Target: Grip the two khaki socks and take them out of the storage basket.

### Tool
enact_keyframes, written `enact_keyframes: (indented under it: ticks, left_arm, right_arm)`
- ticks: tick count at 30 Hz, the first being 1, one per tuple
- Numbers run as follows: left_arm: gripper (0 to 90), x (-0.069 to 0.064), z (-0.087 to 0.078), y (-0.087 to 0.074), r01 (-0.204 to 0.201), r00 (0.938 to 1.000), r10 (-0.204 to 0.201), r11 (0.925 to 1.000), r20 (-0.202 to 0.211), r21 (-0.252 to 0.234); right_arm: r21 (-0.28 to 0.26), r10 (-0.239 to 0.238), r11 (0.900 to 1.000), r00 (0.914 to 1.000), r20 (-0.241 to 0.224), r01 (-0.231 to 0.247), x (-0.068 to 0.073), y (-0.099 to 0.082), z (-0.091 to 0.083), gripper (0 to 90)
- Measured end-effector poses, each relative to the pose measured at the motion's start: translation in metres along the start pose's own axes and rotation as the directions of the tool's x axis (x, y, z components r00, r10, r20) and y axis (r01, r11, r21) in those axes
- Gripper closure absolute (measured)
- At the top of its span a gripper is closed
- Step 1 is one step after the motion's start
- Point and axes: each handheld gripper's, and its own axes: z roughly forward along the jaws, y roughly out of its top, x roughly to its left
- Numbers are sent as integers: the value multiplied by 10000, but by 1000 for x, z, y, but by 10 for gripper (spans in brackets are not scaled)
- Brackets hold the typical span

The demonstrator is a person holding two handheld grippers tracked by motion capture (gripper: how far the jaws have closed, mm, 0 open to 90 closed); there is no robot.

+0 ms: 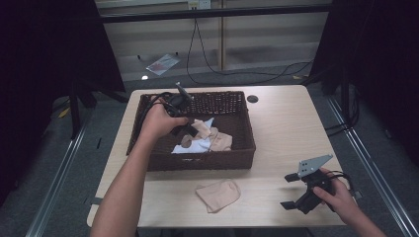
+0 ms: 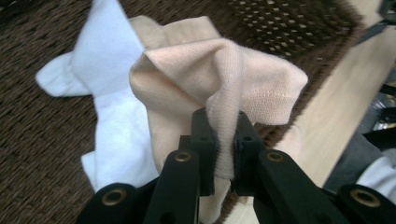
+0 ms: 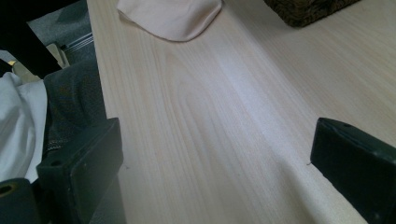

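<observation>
A dark wicker basket point(image 1: 197, 160) stands mid-table with a white sock point(image 1: 190, 146) and beige socks in it. My left gripper point(image 1: 190, 128) reaches into the basket from its left side. In the left gripper view the left gripper point(image 2: 222, 126) is shut on a fold of a beige sock point(image 2: 219, 70), lifted above the white sock point(image 2: 112, 116). Another beige sock point(image 1: 218, 195) lies flat on the table in front of the basket. Near the table's front right corner my right gripper point(image 1: 289, 191) is held low, open, with bare wood between its jaws point(image 3: 217, 154).
The wooden table point(image 1: 291, 128) is bare to the right of the basket, apart from a round cable hole point(image 1: 252, 98) at the back. In the right gripper view the loose beige sock point(image 3: 173, 16) and a basket corner point(image 3: 308, 9) lie ahead. Cables run across the floor behind.
</observation>
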Motion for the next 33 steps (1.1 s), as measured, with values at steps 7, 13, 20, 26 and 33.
enact_keyframes:
  ticks: [7,13,20,26,33]
  left_arm:
    - [826,-12,-8,1,-365,9993,365,9993,-13,78]
    - [826,-23,-11,2,-701,9974,698,9974,175,178]
    - [826,-32,-14,1,-959,9952,952,9950,239,287]
    - [826,-39,-14,-2,-1237,9919,1226,9918,344,321]
    - [826,-53,-16,-3,-1660,9853,1642,9854,478,375]
  right_arm:
    - [-23,-6,10000,10000,-30,6,0,0,1,24]
    - [-21,18,10000,10000,-42,-18,0,0,1,24]
    - [-32,4,10000,10000,-51,-4,0,0,1,24]
    - [-27,17,10000,10000,-90,-17,0,0,1,24]
    - [-19,26,10000,10000,-96,-26,0,0,2,24]
